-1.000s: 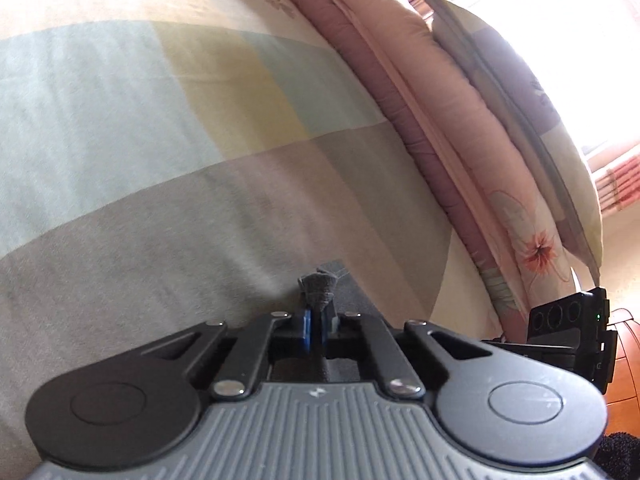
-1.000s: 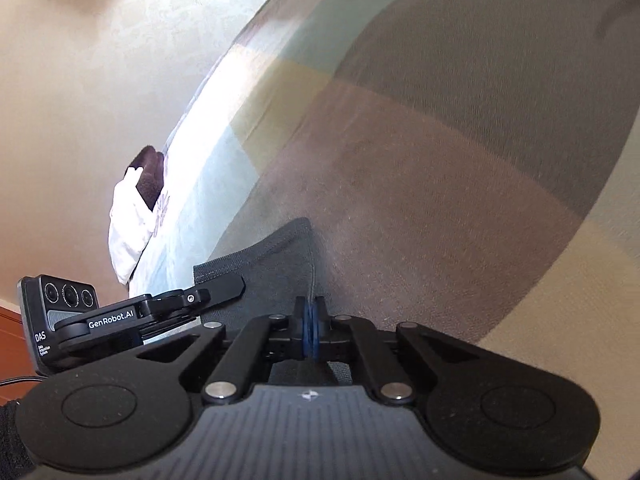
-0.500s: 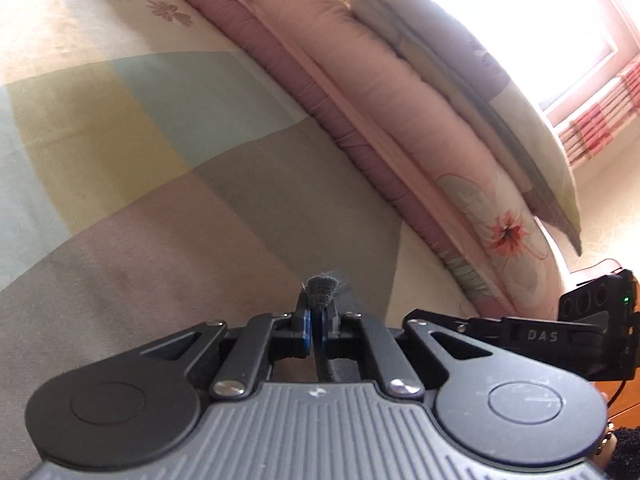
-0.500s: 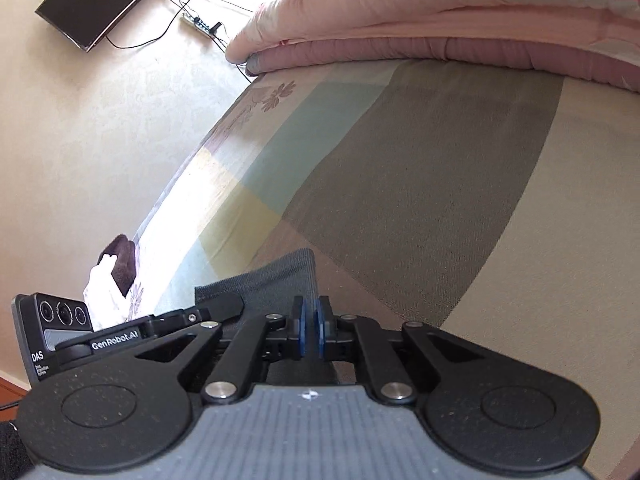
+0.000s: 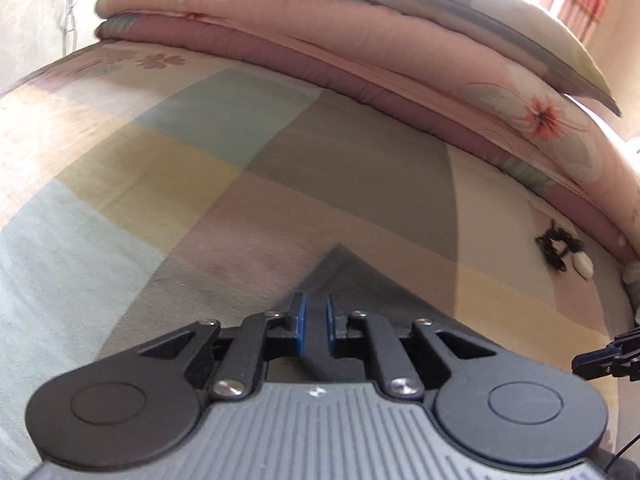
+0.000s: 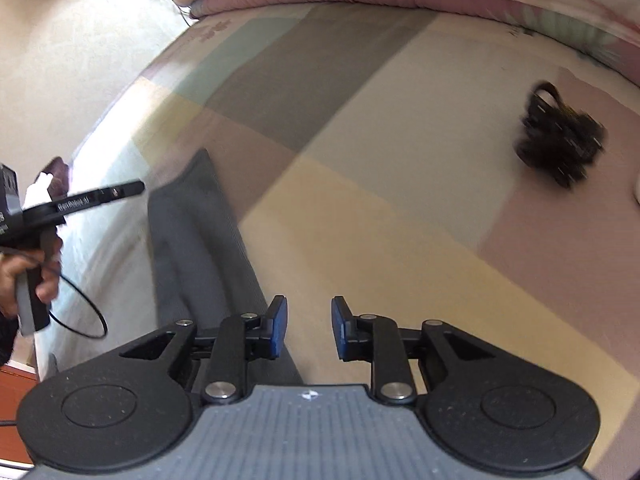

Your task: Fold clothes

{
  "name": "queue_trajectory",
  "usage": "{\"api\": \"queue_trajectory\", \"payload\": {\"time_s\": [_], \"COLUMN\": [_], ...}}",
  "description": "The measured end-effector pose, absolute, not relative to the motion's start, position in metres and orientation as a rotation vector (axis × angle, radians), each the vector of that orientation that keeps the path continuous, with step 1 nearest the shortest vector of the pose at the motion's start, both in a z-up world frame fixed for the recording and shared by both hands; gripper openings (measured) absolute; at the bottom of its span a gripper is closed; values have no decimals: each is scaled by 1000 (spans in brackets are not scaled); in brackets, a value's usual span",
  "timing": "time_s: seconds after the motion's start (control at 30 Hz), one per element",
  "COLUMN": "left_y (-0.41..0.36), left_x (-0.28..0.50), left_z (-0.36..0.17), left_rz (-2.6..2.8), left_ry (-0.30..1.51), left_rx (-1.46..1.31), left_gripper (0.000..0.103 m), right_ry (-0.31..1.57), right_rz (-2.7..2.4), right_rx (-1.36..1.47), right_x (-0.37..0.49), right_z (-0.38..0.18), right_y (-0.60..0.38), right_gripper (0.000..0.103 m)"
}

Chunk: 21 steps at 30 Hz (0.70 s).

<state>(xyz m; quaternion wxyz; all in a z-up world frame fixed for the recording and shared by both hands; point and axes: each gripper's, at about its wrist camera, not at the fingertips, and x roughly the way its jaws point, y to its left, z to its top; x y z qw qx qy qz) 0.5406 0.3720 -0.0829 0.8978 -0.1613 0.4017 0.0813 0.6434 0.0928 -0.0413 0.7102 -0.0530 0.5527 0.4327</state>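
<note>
A dark grey knit garment point(image 6: 192, 248) lies flat on the bed point(image 6: 380, 240), folded into a long narrow strip. In the right wrist view it runs from about 6 o'clock up toward 10 o'clock and ends in a pointed corner, with a lengthwise crease down its middle. In the left wrist view its pointed corner point(image 5: 340, 276) reaches toward 12 o'clock from the bottom centre.

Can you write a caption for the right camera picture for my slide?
Open right tool hovers over a checked bedsheet, beside a dark grey garment lying on it.
</note>
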Motion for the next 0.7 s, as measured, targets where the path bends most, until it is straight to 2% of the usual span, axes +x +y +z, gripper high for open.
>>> {"api": "queue_trajectory", "payload": {"time_s": [0.23, 0.4, 0.43, 0.5, 0.57, 0.6, 0.63, 0.67, 0.7], "left_y": [280, 228, 224, 220, 219, 219, 219, 219, 220], "left_x": [539, 524, 522, 519, 513, 509, 504, 499, 495], "left_z": [-85, -95, -99, -107, -110, -110, -109, -108, -108], "left_rz": [-132, -290, -301, -305, -297, -291, -284, -277, -270], "left_ry": [900, 927, 937, 964, 985, 997, 1012, 1026, 1041], "left_rx": [-157, -20, -18, -4, 27, 42, 60, 78, 96], "left_gripper": [11, 16, 19, 21, 21, 21, 22, 22, 22], "right_ry": [1251, 1316, 1293, 1243, 1185, 1166, 1165, 1163, 1168], "right_rz": [878, 1000, 1003, 1006, 1006, 1007, 996, 988, 984], "right_rx": [-40, -70, -123, -227, -301, -329, -355, -383, -395], "right_x": [571, 506, 494, 469, 453, 447, 444, 441, 438], "right_z": [-34, -36, -39, -44, -52, -57, -61, -66, -69], "right_y": [17, 17, 24, 38, 50, 55, 59, 62, 63], "right_gripper": [28, 29, 32, 52, 54, 51, 42, 7, 2]}}
